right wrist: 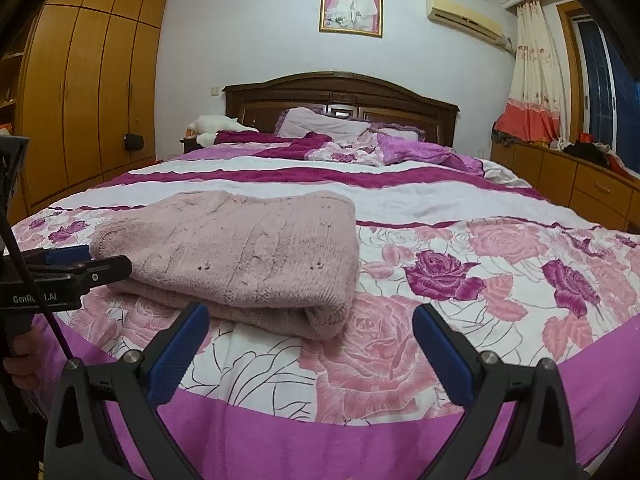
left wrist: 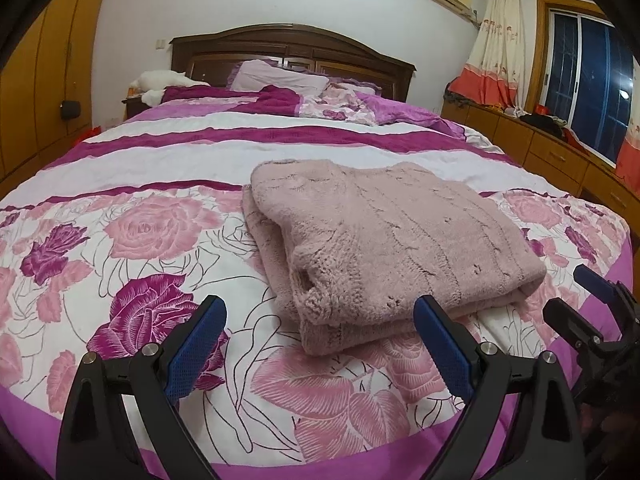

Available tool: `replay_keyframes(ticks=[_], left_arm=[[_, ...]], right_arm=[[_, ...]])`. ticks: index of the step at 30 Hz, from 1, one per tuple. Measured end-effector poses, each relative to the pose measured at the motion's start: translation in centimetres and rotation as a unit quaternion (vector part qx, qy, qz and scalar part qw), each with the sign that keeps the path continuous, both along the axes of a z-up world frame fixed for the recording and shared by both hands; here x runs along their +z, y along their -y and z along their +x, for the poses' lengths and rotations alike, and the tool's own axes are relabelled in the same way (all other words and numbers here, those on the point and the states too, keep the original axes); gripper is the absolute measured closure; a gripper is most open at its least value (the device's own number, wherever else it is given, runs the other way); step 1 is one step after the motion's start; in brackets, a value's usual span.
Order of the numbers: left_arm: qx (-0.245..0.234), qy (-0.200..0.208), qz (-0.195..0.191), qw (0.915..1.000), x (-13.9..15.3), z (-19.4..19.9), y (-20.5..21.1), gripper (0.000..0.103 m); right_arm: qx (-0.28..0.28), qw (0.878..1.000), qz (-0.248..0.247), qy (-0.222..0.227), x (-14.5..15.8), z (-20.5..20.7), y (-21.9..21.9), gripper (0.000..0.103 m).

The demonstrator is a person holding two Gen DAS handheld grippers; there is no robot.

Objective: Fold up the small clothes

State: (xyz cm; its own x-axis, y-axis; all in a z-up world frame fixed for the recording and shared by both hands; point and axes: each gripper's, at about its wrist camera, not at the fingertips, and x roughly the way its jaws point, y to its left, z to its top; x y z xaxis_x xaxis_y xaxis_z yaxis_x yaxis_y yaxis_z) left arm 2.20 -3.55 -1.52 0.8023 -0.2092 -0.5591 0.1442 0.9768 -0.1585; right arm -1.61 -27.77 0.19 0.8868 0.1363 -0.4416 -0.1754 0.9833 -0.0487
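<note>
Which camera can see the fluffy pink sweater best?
The left wrist view: the folded pink sweater fills its middle, layers showing. The right wrist view shows it off to the left, flatter, partly behind the left claw.

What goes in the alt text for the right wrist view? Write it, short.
A folded pink knit sweater lies on a floral quilt near the foot of a bed, untouched. The right gripper hangs open beside it, with the left gripper at the frame's left edge.
</note>
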Motion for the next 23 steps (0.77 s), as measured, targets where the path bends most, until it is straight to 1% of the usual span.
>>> replay_keyframes(ticks=[6, 10, 16, 23], left_arm=[[-0.004, -0.001, 0.004, 1.0000, -0.14, -0.09, 0.11, 0.027], [-0.005, 0.000, 0.008, 1.0000, -0.14, -0.13, 0.31, 0.027], [-0.005, -0.012, 0.004, 0.9999, -0.46, 0.27, 0.30, 0.027], [-0.006, -0.015, 0.005, 0.9999, -0.55, 0.34, 0.25, 0.027]], right_arm=[[-0.002, 1.000, 0.007, 0.001, 0.16, -0.09, 0.32, 0.000], [0.003, 1.000, 0.000, 0.005, 0.23, -0.26, 0.04, 0.000], [0.008, 1.000, -0.009, 0.016, 0.48, -0.67, -0.38, 0.000], [0.012, 1.000, -0.010, 0.014, 0.49, -0.80, -0.53, 0.000]])
